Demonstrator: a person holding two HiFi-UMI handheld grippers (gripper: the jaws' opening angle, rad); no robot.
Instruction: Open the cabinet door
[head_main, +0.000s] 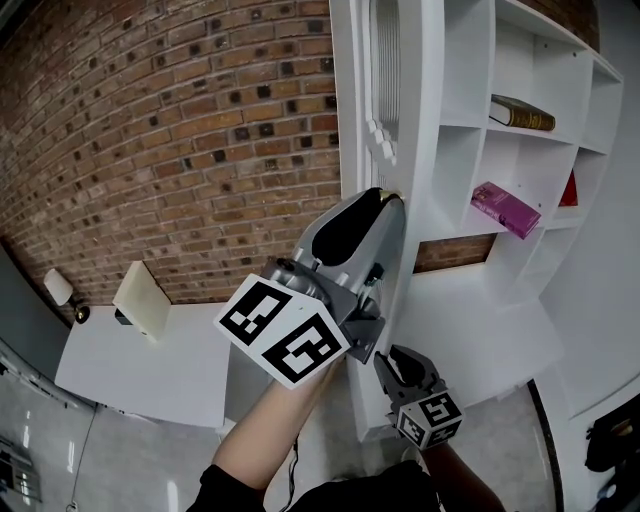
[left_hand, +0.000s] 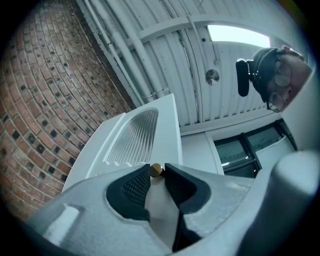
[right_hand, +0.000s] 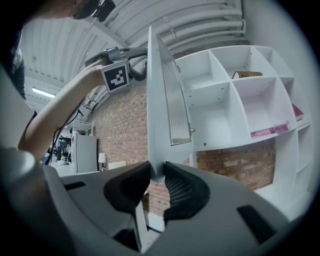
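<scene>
A brick wall (head_main: 180, 130) runs behind the white cabinet (head_main: 500, 320). From my head, its door (head_main: 410, 90) stands swung out from the shelves (head_main: 470, 125), long side upright, free edge pointing toward me; my left tongs (head_main: 388, 198) reach up to it, my right tongs (head_main: 392, 365) lower down. The left gripper view shows those jaws pinched on the small brass knob (left_hand: 156, 170), my handle for pulling. The right gripper view shows the others clamped on the door's bottom corner, I'd guess to steady the swing
</scene>
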